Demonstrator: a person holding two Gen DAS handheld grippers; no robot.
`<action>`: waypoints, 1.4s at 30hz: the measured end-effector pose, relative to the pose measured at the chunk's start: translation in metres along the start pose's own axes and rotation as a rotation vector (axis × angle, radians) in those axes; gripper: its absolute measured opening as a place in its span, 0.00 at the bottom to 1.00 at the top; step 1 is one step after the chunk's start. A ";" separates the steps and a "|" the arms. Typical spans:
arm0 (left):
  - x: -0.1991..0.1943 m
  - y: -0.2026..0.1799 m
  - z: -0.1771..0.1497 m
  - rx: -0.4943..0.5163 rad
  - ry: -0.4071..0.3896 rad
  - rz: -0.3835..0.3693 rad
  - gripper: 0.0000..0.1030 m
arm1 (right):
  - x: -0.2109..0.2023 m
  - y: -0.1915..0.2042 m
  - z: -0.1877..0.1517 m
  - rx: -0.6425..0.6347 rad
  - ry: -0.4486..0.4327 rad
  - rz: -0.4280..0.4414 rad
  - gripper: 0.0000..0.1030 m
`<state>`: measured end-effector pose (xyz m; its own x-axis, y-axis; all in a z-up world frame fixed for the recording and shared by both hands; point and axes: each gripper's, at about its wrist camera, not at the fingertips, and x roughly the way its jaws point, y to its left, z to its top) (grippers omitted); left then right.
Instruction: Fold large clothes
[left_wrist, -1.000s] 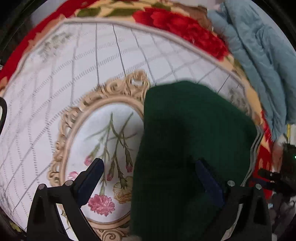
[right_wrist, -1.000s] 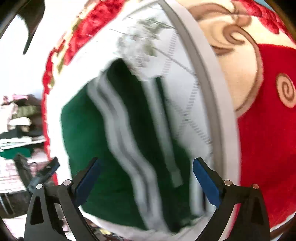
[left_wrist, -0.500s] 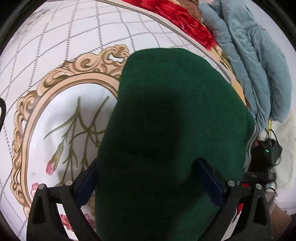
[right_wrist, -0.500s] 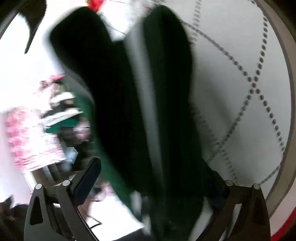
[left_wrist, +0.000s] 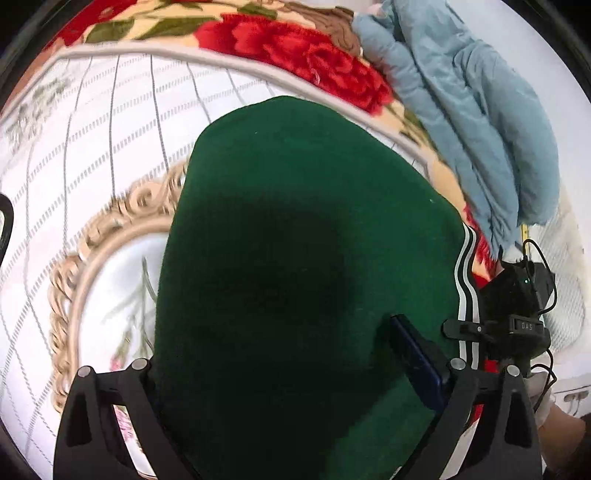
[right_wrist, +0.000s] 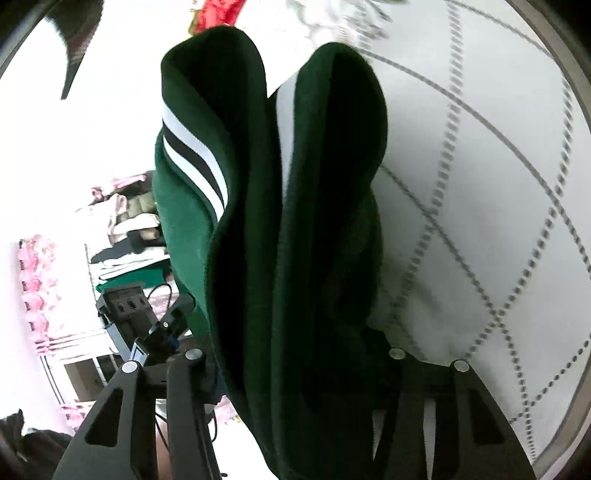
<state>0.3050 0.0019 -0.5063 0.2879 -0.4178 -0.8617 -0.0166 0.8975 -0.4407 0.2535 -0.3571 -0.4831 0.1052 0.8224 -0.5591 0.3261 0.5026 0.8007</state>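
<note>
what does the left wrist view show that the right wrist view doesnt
Only the left wrist view: the light blue garment, the red rose blanket and the gold scroll frame print. Only the right wrist view: the right gripper closed on bunched folds, and stacked clothes on the far side. Both show the green garment with its white stripes, lying across the white checked sheet.

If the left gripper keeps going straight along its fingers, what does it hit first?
Probably the green garment: it fills the space between and ahead of the left gripper fingers, lying on the quilted blanket. Depth unclear.
</note>
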 end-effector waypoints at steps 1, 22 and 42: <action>-0.004 -0.001 0.004 0.005 -0.009 0.003 0.95 | -0.005 0.006 0.006 -0.005 0.002 0.016 0.53; 0.033 0.033 0.255 0.019 -0.173 0.037 0.95 | -0.002 0.192 0.308 -0.168 -0.026 -0.031 0.53; 0.089 0.079 0.309 -0.021 -0.101 0.223 0.95 | 0.087 0.188 0.445 -0.214 0.009 -0.426 0.87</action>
<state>0.6253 0.0796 -0.5403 0.3690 -0.1924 -0.9093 -0.1101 0.9624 -0.2484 0.7417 -0.3092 -0.4770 -0.0047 0.5331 -0.8460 0.1375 0.8384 0.5275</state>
